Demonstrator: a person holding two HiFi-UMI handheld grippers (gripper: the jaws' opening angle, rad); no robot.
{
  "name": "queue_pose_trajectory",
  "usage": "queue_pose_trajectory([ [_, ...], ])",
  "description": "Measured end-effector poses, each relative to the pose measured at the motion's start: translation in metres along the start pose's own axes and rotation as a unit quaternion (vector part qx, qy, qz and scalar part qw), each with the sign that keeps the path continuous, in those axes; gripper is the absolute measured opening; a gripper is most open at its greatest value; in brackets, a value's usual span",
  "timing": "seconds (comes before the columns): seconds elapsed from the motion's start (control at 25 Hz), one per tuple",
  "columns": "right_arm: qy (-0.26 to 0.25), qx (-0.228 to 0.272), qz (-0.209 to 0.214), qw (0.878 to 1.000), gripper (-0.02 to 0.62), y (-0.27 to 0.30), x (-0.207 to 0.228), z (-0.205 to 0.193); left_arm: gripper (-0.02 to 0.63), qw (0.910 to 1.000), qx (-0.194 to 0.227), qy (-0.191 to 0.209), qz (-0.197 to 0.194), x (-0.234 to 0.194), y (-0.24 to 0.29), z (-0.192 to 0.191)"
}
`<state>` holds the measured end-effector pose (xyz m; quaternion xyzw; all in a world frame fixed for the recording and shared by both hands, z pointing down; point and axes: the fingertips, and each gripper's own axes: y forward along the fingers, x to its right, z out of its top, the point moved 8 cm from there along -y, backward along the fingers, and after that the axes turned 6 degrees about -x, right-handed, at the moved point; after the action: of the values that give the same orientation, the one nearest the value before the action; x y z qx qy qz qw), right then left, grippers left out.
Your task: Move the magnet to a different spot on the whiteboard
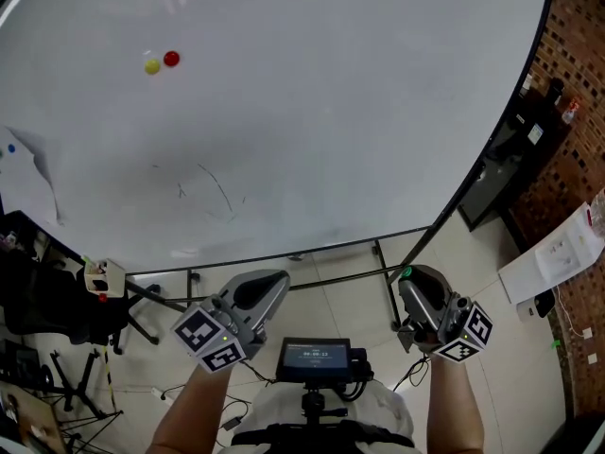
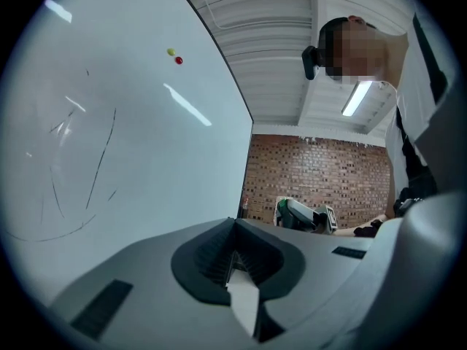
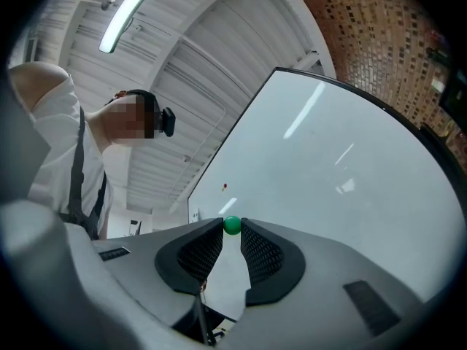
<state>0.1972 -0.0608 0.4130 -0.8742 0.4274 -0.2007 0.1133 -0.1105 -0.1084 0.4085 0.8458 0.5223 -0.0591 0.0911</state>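
Right tool (image 3: 232, 228) pinches green magnet (image 1: 406, 273), partly hidden; left tool (image 2: 234, 224) clenched, empty.

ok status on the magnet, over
Right gripper shut on green magnet, held off the whiteboard. Left gripper shut, empty. On the board, yellow magnet and red magnet upper left; nothing in the way.

Bright, even indoor light, no hard shadows. Ceiling tube light (image 2: 355, 99) blown out in both gripper views, w/ glare streaks on the whiteboard (image 1: 312, 112). Head view sharp; whiteboard edge bows at right, dimmer below it at near left. Gripper views: heavy fisheye, black corners, near foreground soft, brick wall (image 2: 321, 177) fairly crisp.
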Motion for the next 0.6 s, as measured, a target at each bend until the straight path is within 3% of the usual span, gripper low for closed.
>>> queue_pose_trajectory([
  [0.6, 0.008, 0.002, 0.01, 1.0, 0.094, -0.046, 0.016, 0.017, 0.035, 0.9995, -0.017, 0.025, -0.011, 0.045, 0.053, 0.003],
])
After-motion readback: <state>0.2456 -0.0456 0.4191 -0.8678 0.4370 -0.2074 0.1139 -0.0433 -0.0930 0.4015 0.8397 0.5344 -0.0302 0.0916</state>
